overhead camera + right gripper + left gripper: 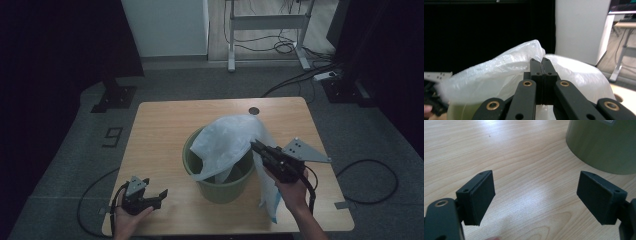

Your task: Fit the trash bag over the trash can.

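Bucket (604, 145) beyond the left tongs (535, 200): cut off by the top and right edges. Bag (506, 72) pinched in the right tongs (543, 65): gripped fold hidden between the pads. Bucket's inside mostly hidden under the bag. Blurred dark shape at far left, unidentifiable.

The bin (220, 187) was olive green, and the plastic bag (227, 142) draped over it was translucent white. The table (160, 135) showed pale wood grain. Both grippers were black, the right gripper (255, 145) carrying a grey plate.
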Tool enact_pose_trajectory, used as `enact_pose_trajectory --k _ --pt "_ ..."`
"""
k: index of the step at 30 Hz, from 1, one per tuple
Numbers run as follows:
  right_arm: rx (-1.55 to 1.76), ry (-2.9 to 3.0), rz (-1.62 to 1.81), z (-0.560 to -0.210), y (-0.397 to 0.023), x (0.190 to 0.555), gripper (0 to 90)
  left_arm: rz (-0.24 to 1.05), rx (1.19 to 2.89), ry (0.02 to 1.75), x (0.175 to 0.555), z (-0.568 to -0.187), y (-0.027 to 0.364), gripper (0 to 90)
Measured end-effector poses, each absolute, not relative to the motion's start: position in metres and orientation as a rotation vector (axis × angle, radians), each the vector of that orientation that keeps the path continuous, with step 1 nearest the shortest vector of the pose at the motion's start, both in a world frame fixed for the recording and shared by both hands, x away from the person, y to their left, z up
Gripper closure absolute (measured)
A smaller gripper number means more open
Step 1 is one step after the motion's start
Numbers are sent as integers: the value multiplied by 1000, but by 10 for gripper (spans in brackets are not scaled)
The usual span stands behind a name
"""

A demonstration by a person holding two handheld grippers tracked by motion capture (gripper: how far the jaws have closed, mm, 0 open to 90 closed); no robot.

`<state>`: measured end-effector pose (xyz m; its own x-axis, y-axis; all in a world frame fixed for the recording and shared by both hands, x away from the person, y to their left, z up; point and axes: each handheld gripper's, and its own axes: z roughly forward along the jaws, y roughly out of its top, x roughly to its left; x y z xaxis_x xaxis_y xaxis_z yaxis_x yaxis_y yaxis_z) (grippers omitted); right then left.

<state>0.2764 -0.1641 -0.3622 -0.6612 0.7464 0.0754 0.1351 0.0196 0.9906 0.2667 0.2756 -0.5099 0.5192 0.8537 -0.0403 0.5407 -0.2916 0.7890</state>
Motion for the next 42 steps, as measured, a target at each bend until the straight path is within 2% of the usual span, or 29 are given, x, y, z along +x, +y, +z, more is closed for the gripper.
enact_pose_trajectory --k 8,15,26,28,29,31,34,37,42 --pt "920 1822 1651 -382 -161 272 888 507 1971 1139 266 -510 277 145" --pt "953 1746 1595 -379 -177 270 887 509 1965 1137 266 -508 278 145" --pt "897 1859 1592 -397 -146 266 876 502 1964 1134 265 -508 278 145" --pt "900 1886 1619 -402 -143 266 823 498 1962 1141 266 -509 279 145" --pt "894 1897 1632 -403 -143 265 759 499 1962 1142 266 -510 279 145" --pt "861 1908 1671 -403 -144 261 566 500 1960 1142 265 -509 280 145" --pt "849 1858 1668 -402 -152 247 397 500 1951 1146 265 -509 281 145" --pt "891 1827 1696 -403 -166 234 327 495 1956 1147 265 -510 281 145" --pt "970 1782 1664 -419 -186 218 293 499 1959 1144 265 -509 279 145"
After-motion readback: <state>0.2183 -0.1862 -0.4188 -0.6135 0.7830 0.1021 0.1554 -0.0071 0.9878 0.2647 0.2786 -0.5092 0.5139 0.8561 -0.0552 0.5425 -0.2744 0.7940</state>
